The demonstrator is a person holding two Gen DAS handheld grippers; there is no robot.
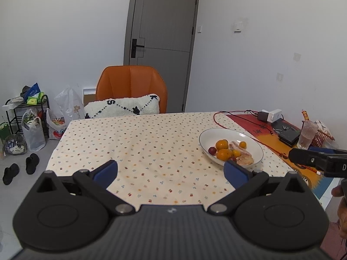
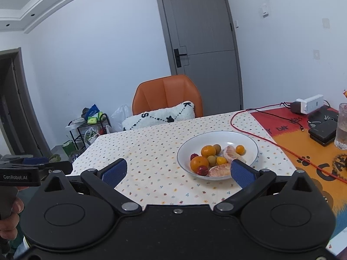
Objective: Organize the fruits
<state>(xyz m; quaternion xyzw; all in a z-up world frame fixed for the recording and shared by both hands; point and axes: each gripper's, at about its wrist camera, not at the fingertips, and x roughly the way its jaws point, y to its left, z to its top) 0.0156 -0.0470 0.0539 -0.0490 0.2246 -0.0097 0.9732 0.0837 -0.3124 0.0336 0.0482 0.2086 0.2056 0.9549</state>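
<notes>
A white bowl [image 1: 206, 135] [image 2: 216, 135] stands on the dotted tablecloth [image 1: 138, 143] [image 2: 151, 151]. It holds oranges [image 2: 199, 163] [image 1: 224, 154], small red fruits [image 2: 202, 170], brownish-green round fruits [image 2: 211, 160] and peeled citrus pieces [image 2: 219, 171] [image 1: 244, 160]. My left gripper [image 1: 171, 170] is open above the cloth, left of the bowl, nothing between its blue pads. My right gripper [image 2: 177, 172] is open too, its right pad [image 2: 240, 173] in front of the bowl's near rim. Each gripper shows at the other view's edge.
An orange chair [image 1: 132, 84] with a white cushion [image 1: 122, 108] stands at the table's far side. On the right lie a red cable [image 2: 282, 149], a charger [image 2: 308, 104], black boxes [image 2: 323, 133] and a glass [image 2: 342, 127]. Bags, shoes and a rack sit on the floor at left.
</notes>
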